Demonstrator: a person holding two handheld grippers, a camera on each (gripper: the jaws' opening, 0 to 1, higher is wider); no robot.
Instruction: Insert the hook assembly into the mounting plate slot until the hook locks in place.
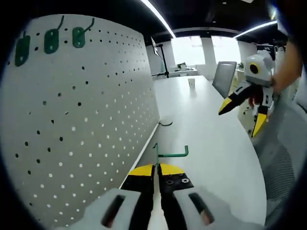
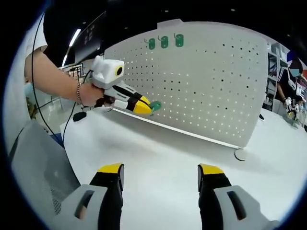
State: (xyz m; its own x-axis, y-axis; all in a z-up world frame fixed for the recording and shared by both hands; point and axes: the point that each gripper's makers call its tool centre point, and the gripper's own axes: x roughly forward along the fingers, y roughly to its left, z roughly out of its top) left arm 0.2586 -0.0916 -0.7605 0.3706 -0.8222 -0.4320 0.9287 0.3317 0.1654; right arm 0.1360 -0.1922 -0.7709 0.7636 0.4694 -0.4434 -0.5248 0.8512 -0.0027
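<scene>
Hook: small green metal peg hook with a flat green backing tab (image 1: 169, 154), pinched at the tips of the left gripper (image 1: 157, 170); in the right gripper view it pokes out of the yellow jaw tips (image 2: 154, 106), close to the board face.
Left gripper: clenched on the hook, jaws pressed together, bent arm of the hook sticking out ahead and to the right of the tips.
Right gripper: released, jaws spread wide, nothing between them (image 2: 160, 173); hangs over the white tabletop (image 2: 158, 148), well apart from the board.
Board: white perforated pegboard mounting plate (image 1: 81, 120), upright along the table edge, left of the left gripper and ahead of the right one.
Mounted hooks: three green hooks of the same type (image 2: 164, 42) sit in a row near the board's top edge, far above the held one.
Handling (judgement): light, rigid, thin wire; likely smooth-coated, so it can pivot in a tip pinch. No fragility concern.
Grip point (judgement): best on the flat tab or the straight shank next to it, leaving the rear prongs free to enter the holes.
Risk (judgement): rotation in the jaws during push-in, prongs missing the hole pair.
Lock state: not seated; hook apart from the board.
</scene>
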